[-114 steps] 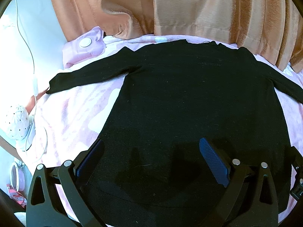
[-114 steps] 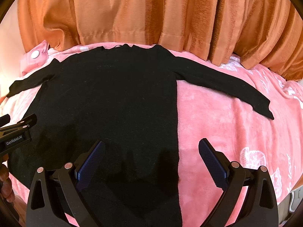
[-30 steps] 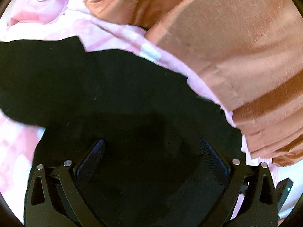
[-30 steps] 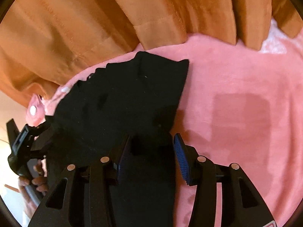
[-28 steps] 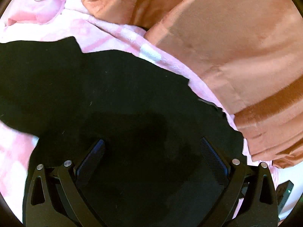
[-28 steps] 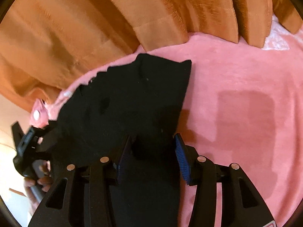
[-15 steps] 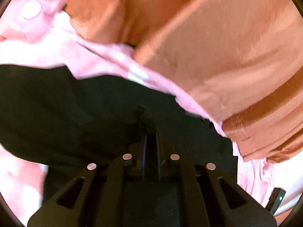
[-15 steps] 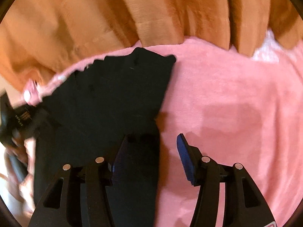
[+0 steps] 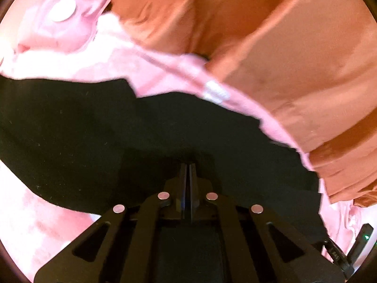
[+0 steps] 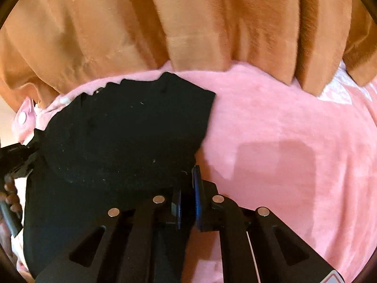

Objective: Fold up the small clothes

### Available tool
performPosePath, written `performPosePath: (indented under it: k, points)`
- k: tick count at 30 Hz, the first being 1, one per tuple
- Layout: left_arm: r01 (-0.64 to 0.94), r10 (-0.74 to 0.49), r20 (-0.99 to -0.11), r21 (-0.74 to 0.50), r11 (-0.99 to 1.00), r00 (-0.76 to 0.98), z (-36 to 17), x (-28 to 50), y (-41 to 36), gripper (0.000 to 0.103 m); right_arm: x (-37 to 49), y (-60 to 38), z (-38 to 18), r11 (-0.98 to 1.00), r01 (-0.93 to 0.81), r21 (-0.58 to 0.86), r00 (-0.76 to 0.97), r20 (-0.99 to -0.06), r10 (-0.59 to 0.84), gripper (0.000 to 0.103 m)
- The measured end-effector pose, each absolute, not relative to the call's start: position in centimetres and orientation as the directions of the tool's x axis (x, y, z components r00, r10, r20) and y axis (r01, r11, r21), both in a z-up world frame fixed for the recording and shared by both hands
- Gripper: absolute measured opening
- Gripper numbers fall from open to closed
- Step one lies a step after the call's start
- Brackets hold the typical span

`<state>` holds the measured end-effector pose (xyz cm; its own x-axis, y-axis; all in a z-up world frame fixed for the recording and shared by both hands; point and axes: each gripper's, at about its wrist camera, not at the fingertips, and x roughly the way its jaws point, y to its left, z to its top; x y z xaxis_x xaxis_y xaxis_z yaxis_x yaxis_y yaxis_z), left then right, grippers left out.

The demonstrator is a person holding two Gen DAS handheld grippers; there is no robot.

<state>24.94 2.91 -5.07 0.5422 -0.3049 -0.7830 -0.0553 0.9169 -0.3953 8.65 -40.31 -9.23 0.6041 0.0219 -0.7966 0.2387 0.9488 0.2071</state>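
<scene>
my left hand-held gripper (image 9: 188,165) is pinched fully together on the black top (image 9: 94,129), biting a fold of the cloth near its upper edge. my right hand-held gripper (image 10: 188,176) is closing on the same black top (image 10: 122,129) at its right side, the cloth caught between the blue pads (image 10: 197,188). the top lies spread on the pink blanket (image 10: 294,122) of the bed, its upper edge near the orange curtain (image 10: 188,18). a pink pillow (image 9: 63,28) sits at the far left corner.
</scene>
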Motion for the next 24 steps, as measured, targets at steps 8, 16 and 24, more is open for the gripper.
performPosePath:
  k: [8,16,24]
  points:
    - [-0.041,-0.362,-0.743,-0.462,0.886,0.564,-3.3,24.4,3.0,0.002,6.8,-39.8,-6.1,0.951,0.207,0.232,0.641,-0.766,0.048,0.012]
    - [-0.024,-0.414,-0.742,-0.500,0.866,0.528,-6.2,24.7,1.4,0.023,9.6,-38.5,-9.4,0.954,0.199,0.226,0.594,-0.802,0.066,0.012]
    - [-0.010,-0.465,-0.754,-0.529,0.848,0.465,-5.7,23.6,0.8,0.012,10.6,-37.4,-7.3,0.956,0.161,0.244,0.650,-0.755,0.083,0.014]
